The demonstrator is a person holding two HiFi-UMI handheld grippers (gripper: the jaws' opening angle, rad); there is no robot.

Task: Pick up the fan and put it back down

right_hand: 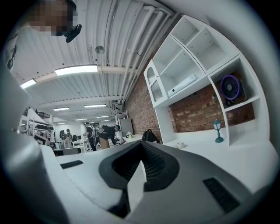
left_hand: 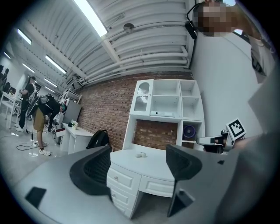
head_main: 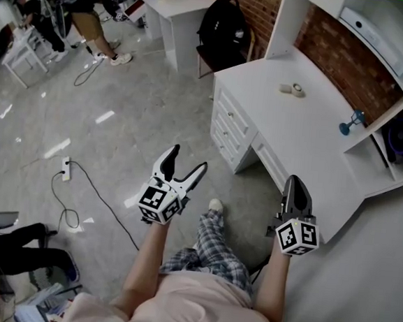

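A small purple fan point(head_main: 402, 138) stands in a low cubby of the white shelf unit at the right; the fan point(right_hand: 232, 88) and the fan point(left_hand: 189, 131) also show in both gripper views. My left gripper point(head_main: 185, 164) hangs open over the floor, well left of the desk, nothing between its jaws. My right gripper point(head_main: 296, 188) is shut and empty near the desk's front edge. The left gripper point(left_hand: 138, 164) points toward the desk; the right gripper point(right_hand: 141, 164) points along the desk top.
A white desk point(head_main: 310, 124) with drawers carries a tape roll point(head_main: 292, 90) and a small blue lamp figure point(head_main: 350, 123). A black backpack point(head_main: 224, 27) sits on a chair behind it. A power strip and cable point(head_main: 66, 169) lie on the floor. People stand at far tables point(head_main: 89, 7).
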